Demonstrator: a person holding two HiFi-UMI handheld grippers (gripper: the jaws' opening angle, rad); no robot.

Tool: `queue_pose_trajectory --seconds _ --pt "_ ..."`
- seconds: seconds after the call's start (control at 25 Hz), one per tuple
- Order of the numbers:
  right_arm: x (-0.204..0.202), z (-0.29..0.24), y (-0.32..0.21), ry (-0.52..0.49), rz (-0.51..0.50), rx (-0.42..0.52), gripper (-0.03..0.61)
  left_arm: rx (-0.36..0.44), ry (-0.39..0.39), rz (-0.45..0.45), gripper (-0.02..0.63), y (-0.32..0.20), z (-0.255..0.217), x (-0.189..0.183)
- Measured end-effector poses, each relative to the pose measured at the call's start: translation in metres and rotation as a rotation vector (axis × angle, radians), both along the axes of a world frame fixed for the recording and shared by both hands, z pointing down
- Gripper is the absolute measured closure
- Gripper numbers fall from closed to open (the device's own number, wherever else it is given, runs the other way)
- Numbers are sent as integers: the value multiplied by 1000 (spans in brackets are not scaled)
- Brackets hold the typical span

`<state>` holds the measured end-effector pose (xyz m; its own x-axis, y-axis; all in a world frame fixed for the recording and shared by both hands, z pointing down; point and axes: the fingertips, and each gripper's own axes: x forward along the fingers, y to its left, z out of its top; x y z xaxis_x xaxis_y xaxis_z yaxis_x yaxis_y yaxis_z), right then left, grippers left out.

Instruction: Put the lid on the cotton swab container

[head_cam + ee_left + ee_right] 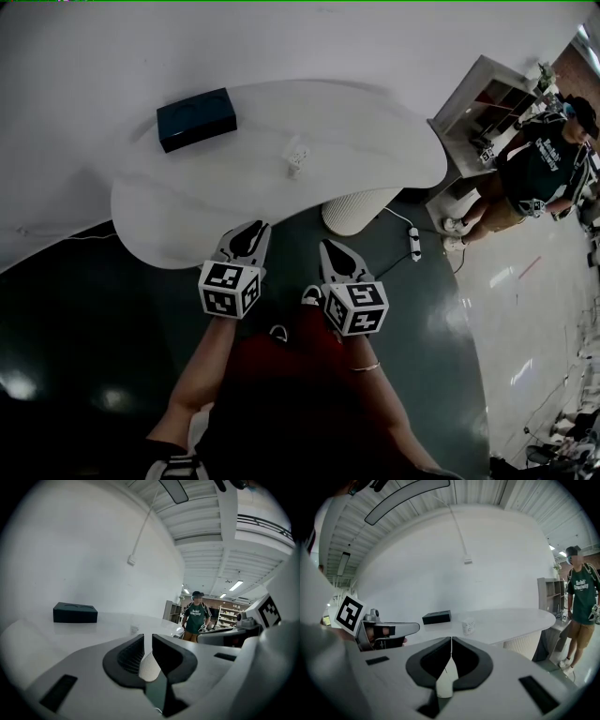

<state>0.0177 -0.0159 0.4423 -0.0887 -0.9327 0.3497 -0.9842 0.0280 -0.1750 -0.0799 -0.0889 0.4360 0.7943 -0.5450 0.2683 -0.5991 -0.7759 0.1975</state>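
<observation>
Cotton swab container [296, 155], small and pale, stands near the middle of the white desk [375, 131], well apart from both of our tools. It is too small for us to tell whether its lid is on. A dark box [196, 118] sits further left on the same desk. We hold the left hand-held gripper [147, 637] short of the desk's near edge, its jaws parted by only a narrow slit with nothing between them. The right hand-held gripper [451, 639] hangs just beside it, jaws closed tip to tip on nothing. Neither tool touches the desk or anything on it. A person in a green shirt [581, 592] stands off to the right, by a shelf unit.
</observation>
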Motion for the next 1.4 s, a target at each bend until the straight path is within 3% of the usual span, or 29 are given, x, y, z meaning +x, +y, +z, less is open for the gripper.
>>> queue_pose_trajectory --seconds 0.68,1.08,1.4 --pt "54 15 -63 -22 -35 -23 561 -35 -47 -27 573 -59 21 52" --pt "88 21 -110 -26 -108 -43 561 -76 -99 -69 504 -94 41 84" --pt "109 29 -134 -37 -146 -56 561 -121 -163 -87 412 -119 66 103"
